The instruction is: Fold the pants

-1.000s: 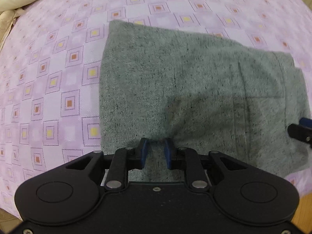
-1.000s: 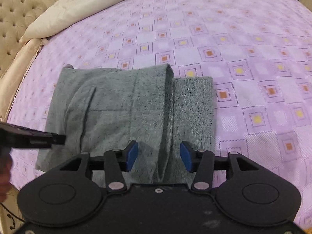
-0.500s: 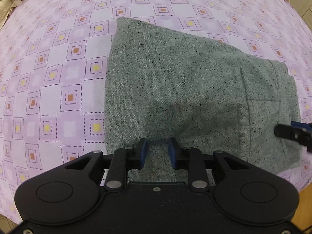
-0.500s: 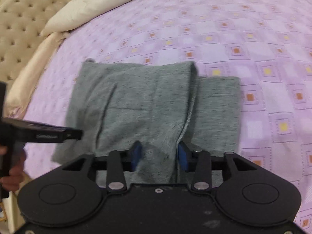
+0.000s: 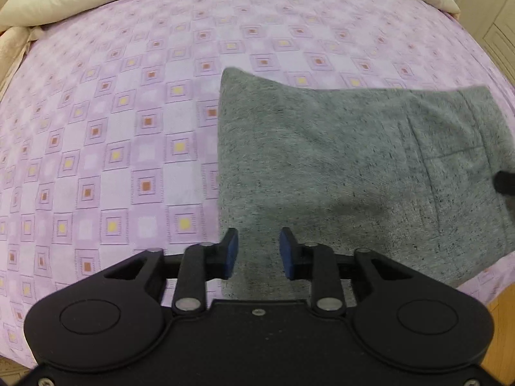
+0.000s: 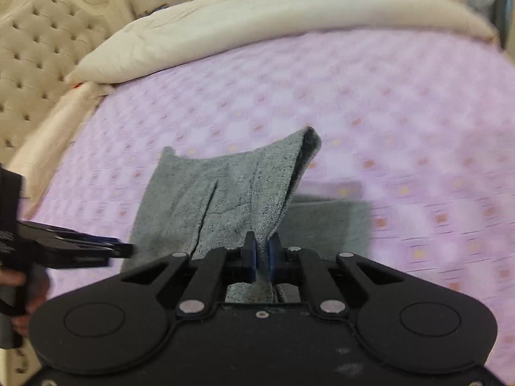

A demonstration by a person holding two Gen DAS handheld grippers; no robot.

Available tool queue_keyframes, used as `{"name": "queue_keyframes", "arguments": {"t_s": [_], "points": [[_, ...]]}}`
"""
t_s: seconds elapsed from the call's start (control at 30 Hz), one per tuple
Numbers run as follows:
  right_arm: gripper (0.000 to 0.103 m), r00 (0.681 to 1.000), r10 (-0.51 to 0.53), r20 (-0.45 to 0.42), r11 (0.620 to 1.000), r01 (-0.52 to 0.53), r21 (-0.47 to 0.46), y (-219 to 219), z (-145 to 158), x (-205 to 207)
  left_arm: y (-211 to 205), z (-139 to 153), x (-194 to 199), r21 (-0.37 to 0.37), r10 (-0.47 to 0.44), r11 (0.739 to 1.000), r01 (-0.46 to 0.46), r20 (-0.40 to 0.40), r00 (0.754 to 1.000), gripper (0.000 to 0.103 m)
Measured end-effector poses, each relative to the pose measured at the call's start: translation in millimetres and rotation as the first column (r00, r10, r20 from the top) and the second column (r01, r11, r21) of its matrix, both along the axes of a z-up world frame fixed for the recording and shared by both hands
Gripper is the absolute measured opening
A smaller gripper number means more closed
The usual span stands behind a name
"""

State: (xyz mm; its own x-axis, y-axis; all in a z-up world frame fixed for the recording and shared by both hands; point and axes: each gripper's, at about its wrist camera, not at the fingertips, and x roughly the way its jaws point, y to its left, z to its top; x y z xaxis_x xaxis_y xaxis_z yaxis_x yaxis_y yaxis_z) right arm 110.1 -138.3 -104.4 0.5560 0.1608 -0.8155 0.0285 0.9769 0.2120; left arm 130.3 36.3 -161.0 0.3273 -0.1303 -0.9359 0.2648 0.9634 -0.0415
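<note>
Pants, grey and speckled, lie partly folded on the purple checked bedspread, filling the right half of the left wrist frame. In the right wrist frame they sit at centre, one folded layer raised off the layer below.

My right hand-held gripper is pressed together on that raised layer's near edge, low in the centre of its frame. My left hand-held gripper is spread, holding nothing, hovering over the pants' near left corner at the bottom centre of its own frame.

I judge these risks:
- The pinch catches only a narrow strip of cloth; a quick pull could slip it free and drop the fold crooked.
- With my left hand-held gripper empty, nothing pins the lower layer, so it may drag along and bunch.
- One-sided lifting may skew the fold's far corner.
- The right view is blurred, so I cannot tell how many layers I hold.
</note>
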Motion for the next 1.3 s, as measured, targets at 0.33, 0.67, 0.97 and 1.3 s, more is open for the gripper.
{"name": "queue_keyframes", "arguments": {"t_s": [0.33, 0.67, 0.97, 1.3], "points": [[0.015, 0.967, -0.111, -0.230, 0.994, 0.105, -0.036, -17.8, -74.1, 15.9, -14.8, -30.0, 7.7, 0.063, 0.002, 0.998, 0.004, -0.099, 0.995, 0.040], [0.024, 0.999, -0.003, -0.037, 0.990, -0.002, -0.138, 17.5, -46.8, 53.0, -44.4, -14.2, 66.6, 0.113, -0.050, 0.993, 0.040, 0.084, 0.995, 0.048], [0.030, 0.995, 0.005, -0.104, 0.973, -0.029, -0.230, 8.7, -80.5, 89.9, -43.4, -61.2, 109.0, 0.137, -0.047, 0.990, 0.045, 0.010, 0.999, 0.057], [0.031, 0.995, -0.035, -0.088, 0.980, 0.017, -0.198, 1.8, -82.4, 83.3, -19.9, -33.5, 128.6, 0.087, -0.038, 0.996, 0.034, 0.042, 0.998, 0.054]]}}
